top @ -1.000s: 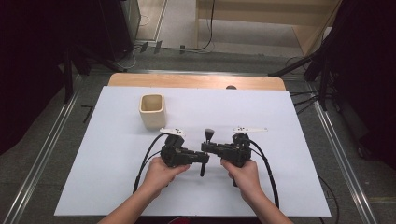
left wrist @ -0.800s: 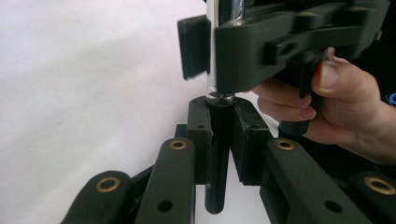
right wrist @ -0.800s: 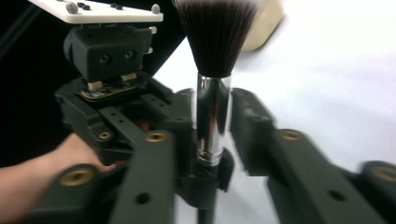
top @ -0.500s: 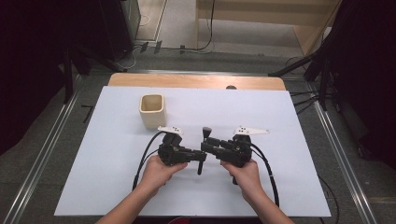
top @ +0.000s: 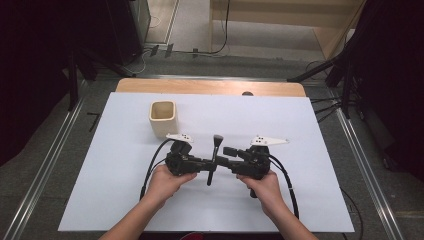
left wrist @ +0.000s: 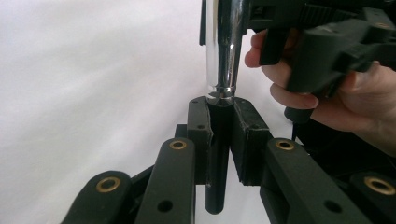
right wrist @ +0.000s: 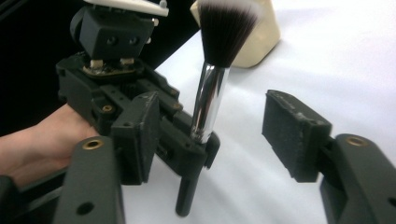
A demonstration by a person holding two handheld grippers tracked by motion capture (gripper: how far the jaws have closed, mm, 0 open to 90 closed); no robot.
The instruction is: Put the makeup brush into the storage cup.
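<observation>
No readable text, labels or numbers in any view. No brand marks legible on the things shown either.

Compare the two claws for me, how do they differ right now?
The left claw is shut on the brush, pads pressed on its black handle; the right claw stands open, its jaws having just been opening, touching nothing. The left claw's pads stand close together; the right claw's stand far apart. Both are black and hand-held.

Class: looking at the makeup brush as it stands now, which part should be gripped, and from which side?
Probably the black handle of the makeup brush, from the side, as the left gripper does: it is matte and narrow, while the chrome ferrule looks slippery and the bristles would crush.
</observation>
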